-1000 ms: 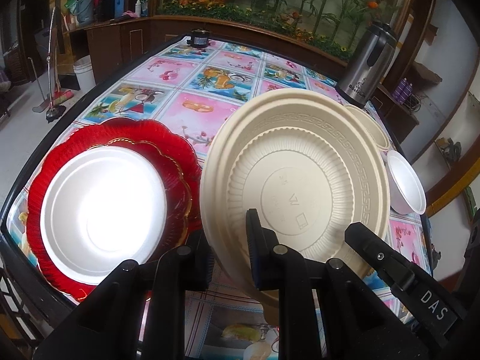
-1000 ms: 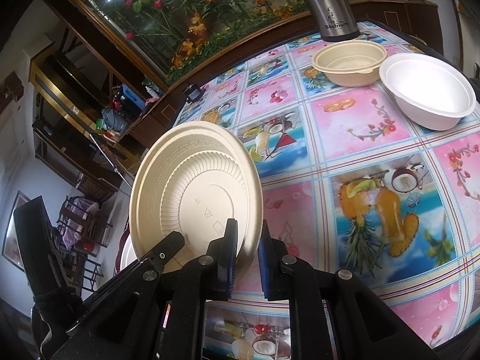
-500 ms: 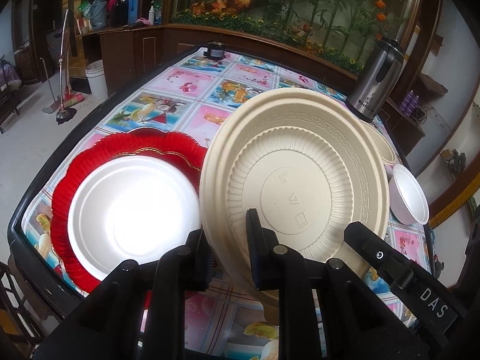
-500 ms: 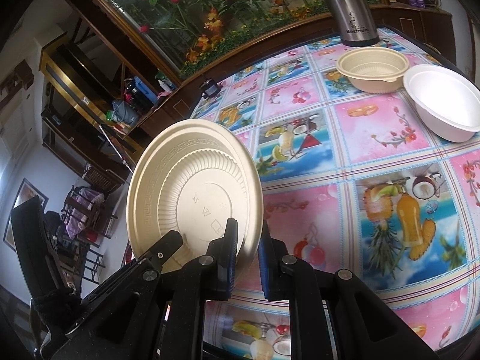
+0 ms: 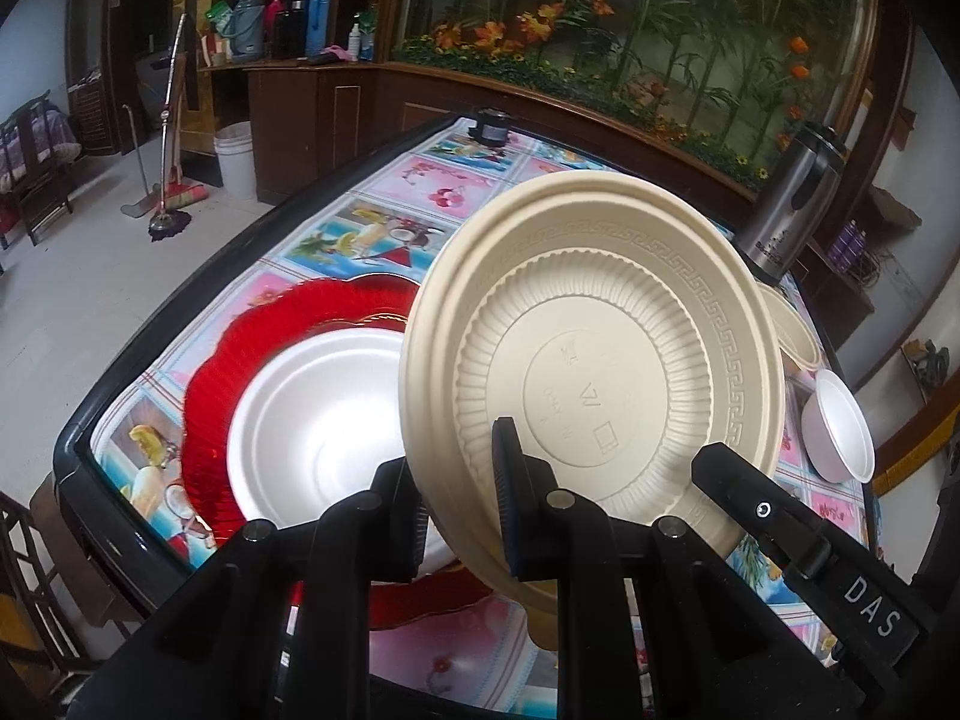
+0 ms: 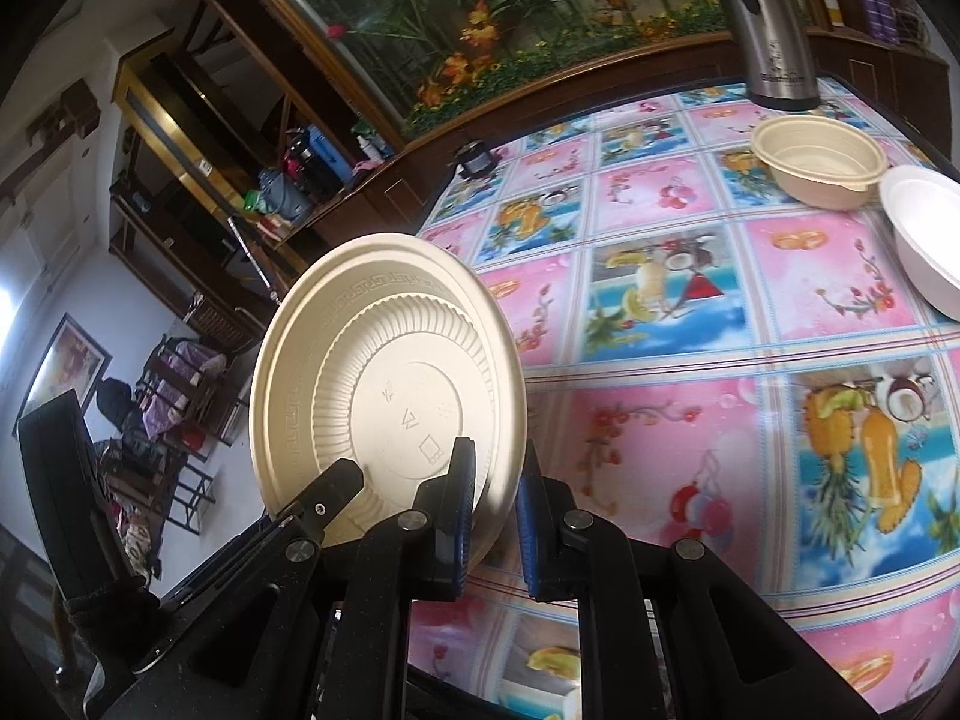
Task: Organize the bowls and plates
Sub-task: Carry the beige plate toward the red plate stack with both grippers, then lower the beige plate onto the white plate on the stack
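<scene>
Both grippers — left gripper (image 5: 459,501), right gripper (image 6: 495,498) — clench the beige plate (image 5: 591,387) on edge, hiding part of the white plate (image 5: 312,420) behind it.

The cream plate (image 5: 591,372) shows a Greek-key band around its rim and fine radial ribs inside; just left of it a scalloped red plate (image 5: 210,372) carries a plain white plate (image 5: 312,420); the table (image 6: 660,324) wears pink and blue fruit-and-drink squares; right of the cream plate, a cream bowl (image 6: 819,159), a white bowl (image 6: 924,234) and a steel-grey flask (image 6: 774,30).
</scene>
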Motion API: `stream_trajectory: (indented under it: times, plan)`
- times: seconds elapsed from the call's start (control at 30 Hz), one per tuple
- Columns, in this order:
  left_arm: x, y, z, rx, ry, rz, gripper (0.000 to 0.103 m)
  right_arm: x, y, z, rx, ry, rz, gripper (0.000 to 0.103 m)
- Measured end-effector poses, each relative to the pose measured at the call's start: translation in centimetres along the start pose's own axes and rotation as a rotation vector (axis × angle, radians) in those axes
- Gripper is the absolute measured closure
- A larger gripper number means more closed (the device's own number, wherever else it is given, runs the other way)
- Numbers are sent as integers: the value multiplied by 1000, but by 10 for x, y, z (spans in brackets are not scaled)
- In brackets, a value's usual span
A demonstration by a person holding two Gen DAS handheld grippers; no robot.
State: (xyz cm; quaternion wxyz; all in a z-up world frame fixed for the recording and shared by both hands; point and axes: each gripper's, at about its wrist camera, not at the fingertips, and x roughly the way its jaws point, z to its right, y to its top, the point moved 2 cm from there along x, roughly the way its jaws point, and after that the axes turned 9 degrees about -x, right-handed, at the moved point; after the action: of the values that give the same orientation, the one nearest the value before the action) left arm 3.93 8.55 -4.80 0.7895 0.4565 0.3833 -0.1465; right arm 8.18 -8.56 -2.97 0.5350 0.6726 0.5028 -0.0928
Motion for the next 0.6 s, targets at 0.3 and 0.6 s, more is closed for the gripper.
stream_trajectory:
  times: [0.3, 0.6]
  plan:
    - [-4, 6, -29, -54, 28, 16, 86, 18, 2, -27, -49, 35, -26, 90]
    - [-12, 21, -50, -97, 55, 60, 85, 31, 10, -61, -110, 69, -40, 90]
